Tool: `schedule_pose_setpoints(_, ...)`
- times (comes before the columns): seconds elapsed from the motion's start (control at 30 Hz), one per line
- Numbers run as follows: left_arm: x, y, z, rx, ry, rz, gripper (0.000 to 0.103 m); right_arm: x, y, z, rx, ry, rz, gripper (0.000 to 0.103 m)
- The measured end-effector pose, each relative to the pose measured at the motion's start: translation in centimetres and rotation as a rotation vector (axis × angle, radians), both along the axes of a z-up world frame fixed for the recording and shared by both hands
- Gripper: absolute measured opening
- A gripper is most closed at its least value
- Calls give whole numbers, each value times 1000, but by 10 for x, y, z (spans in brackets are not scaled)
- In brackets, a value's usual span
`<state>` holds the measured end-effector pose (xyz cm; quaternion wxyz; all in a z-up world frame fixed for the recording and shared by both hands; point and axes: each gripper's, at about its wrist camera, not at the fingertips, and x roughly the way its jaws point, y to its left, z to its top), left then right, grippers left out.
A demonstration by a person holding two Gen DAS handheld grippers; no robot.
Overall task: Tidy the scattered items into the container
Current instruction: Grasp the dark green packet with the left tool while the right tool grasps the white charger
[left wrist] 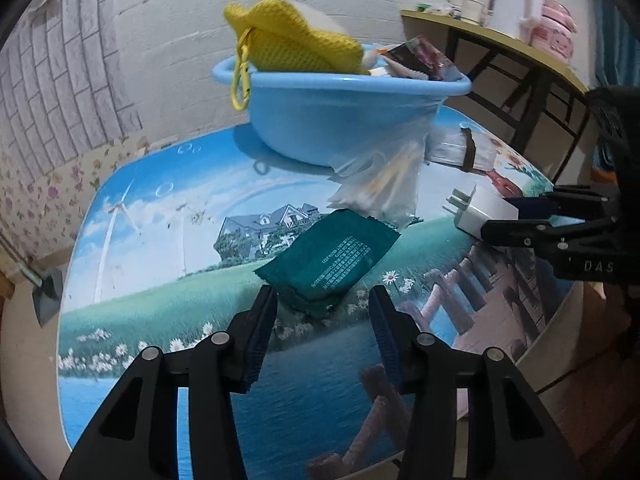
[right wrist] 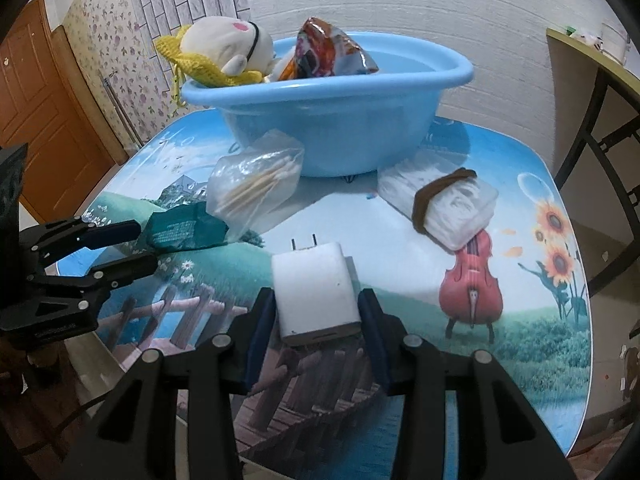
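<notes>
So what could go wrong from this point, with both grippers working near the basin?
1. The right gripper holds the white charger only by its rear end; it may pivot or slip when lifted.
2. The left gripper has just the near edge of the green packet between its fingers, so the grip may miss.
3. The basin is already piled high with the plush toy; additions might slide out.

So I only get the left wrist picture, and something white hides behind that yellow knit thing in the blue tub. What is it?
Observer: A white plush toy with a pink cheek, lying on the blue tub's rim.
Operator: And that banded white bundle beside the tub?
Observer: It covers the neck of a red violin printed on the tabletop.
Operator: How is the white charger held?
Observer: Between both fingers of the right gripper, prongs pointing toward the tub.
</notes>
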<state>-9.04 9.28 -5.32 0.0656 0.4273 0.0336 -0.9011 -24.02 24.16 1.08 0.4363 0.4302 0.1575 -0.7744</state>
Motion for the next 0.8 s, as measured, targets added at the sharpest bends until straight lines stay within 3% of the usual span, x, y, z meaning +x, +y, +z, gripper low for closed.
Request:
schedule_pose_setpoints(0.23,-16,-10,-2,-45,-11,-25,52,-3,-1,0,-6,-11,1,41)
schedule_pose_setpoints(0.47,-37,-3,-7,-73,-31,-137,64,-6,-1,-1,-8,-16,5,41)
schedule_pose_setpoints(0.63,-44,-5,-8,-64,-26,-162,81,-9,-2,-2,-12,-27,6,41)
schedule_pose_setpoints(0.73,-46,-14,-9,14,-37,-176,78,-9,-3,-2,-9,-17,10,41)
schedule_pose_setpoints(0.77,-46,-16,-7,20,-26,-175,65,-9,-4,-2,-7,-14,11,41)
schedule_pose_setpoints(0.8,-45,-17,-7,14,-20,-173,58,-10,-4,-1,-8,-14,10,41)
